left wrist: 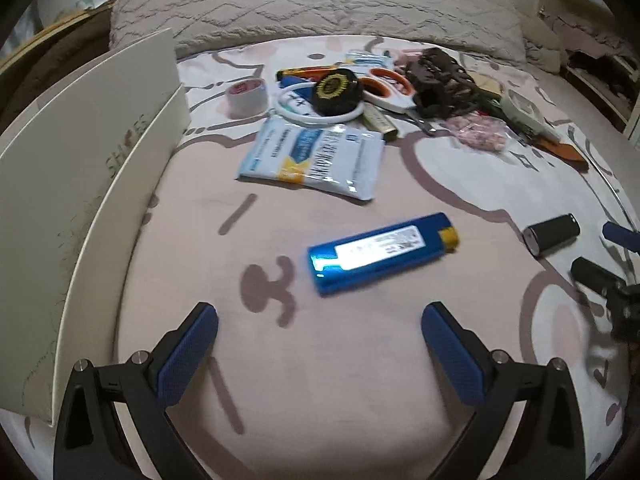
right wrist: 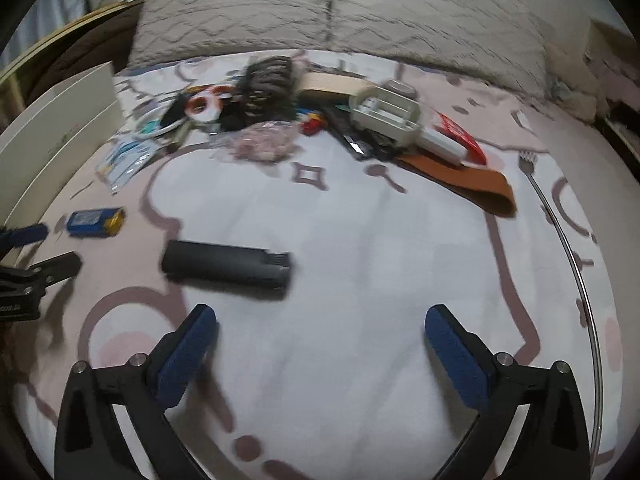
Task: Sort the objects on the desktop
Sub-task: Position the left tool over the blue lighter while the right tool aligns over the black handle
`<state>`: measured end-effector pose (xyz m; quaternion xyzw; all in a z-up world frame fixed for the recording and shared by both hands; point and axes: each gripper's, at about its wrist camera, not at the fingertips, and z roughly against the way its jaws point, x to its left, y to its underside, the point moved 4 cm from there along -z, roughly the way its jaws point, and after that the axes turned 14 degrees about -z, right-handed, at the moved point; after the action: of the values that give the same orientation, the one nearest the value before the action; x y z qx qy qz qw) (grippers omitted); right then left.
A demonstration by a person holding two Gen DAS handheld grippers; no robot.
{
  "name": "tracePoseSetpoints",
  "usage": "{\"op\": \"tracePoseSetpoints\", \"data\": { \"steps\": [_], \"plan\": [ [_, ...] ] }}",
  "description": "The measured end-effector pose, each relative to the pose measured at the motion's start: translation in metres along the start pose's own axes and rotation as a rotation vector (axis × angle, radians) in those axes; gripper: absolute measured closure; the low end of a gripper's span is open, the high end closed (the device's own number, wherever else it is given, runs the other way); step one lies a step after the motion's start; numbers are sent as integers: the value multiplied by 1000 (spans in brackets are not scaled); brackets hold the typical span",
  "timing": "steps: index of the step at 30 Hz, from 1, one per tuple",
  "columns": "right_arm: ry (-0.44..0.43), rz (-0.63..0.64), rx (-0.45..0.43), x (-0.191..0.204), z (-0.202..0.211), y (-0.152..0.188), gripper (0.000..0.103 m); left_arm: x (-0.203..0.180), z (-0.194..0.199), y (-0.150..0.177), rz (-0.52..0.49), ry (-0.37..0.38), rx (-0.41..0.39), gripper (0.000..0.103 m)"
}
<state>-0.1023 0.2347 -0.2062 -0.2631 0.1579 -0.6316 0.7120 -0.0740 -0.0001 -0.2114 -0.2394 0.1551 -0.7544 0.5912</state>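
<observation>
A blue lighter (left wrist: 383,251) lies on the patterned sheet just ahead of my open, empty left gripper (left wrist: 319,322); it also shows in the right wrist view (right wrist: 95,222). A black cylinder (right wrist: 227,269) lies ahead and left of my open, empty right gripper (right wrist: 321,322); it shows in the left wrist view (left wrist: 551,234) at the right. A pile of small objects lies further back: a wipes packet (left wrist: 314,157), tape roll (left wrist: 246,94), scissors (left wrist: 390,87), a black round tin (left wrist: 338,90).
A white shoe box (left wrist: 80,184) stands open at the left. A pillow (left wrist: 320,4) lies behind the pile. A brown strap (right wrist: 464,182), a white plastic device (right wrist: 394,118) and a long metal fork (right wrist: 560,224) lie at the right.
</observation>
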Motion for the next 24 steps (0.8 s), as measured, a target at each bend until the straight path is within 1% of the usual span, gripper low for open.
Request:
{"op": "tracePoseSetpoints", "data": {
  "steps": [7, 11, 15, 17, 19, 24],
  "plan": [
    [-3, 50, 9, 26, -4, -1, 0, -2, -1, 1, 8, -1, -2, 0],
    [20, 90, 17, 42, -11, -3, 0, -1, -3, 0, 4, -4, 4, 0],
    [-27, 56, 33, 53, -16, -9, 0, -2, -4, 1, 3, -5, 5, 0],
    [4, 65, 37, 56, -21, -9, 0, -2, -4, 1, 0, -8, 3, 0],
    [11, 54, 45, 54, -26, -9, 0, -3, -4, 1, 1, -7, 4, 0],
    [22, -51, 40, 32, -25, -13, 0, -5, -3, -1, 46, 5, 9, 0]
  ]
}}
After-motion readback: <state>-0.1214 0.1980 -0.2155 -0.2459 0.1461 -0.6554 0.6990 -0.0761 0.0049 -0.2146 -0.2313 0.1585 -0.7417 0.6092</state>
